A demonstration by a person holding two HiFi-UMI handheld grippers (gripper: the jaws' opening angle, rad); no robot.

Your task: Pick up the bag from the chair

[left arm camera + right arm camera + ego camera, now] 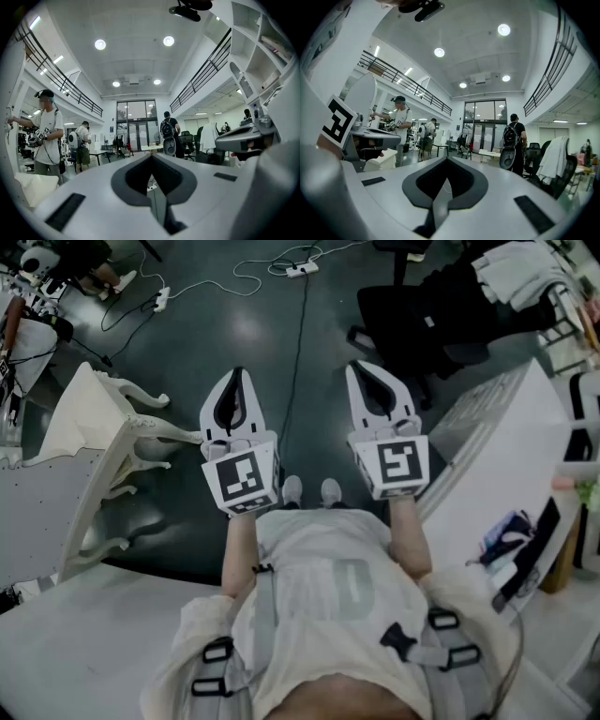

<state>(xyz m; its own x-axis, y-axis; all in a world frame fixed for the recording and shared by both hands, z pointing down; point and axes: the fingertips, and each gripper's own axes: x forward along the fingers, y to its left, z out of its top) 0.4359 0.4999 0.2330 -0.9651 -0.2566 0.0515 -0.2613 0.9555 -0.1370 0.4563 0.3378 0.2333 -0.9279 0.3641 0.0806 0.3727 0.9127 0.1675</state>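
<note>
A black office chair [427, 320] stands on the dark floor ahead and to the right, with a dark bulky mass [450, 296] on its seat; I cannot tell if that is the bag. A white garment [520, 268] hangs over its far side. The same chair [558, 173] with the white garment shows at the right of the right gripper view. My left gripper [234, 379] and right gripper [362, 369] are held side by side at waist height, pointing forward. Both are shut and empty, jaws meeting at the tips [151, 161] [446, 163].
A white carved chair [98, 442] lies tipped at the left. A white table [497, 460] runs along the right. Cables and a power strip [302, 270] cross the floor ahead. People stand in the hall: one at the left [46, 131], one with a backpack [513, 136].
</note>
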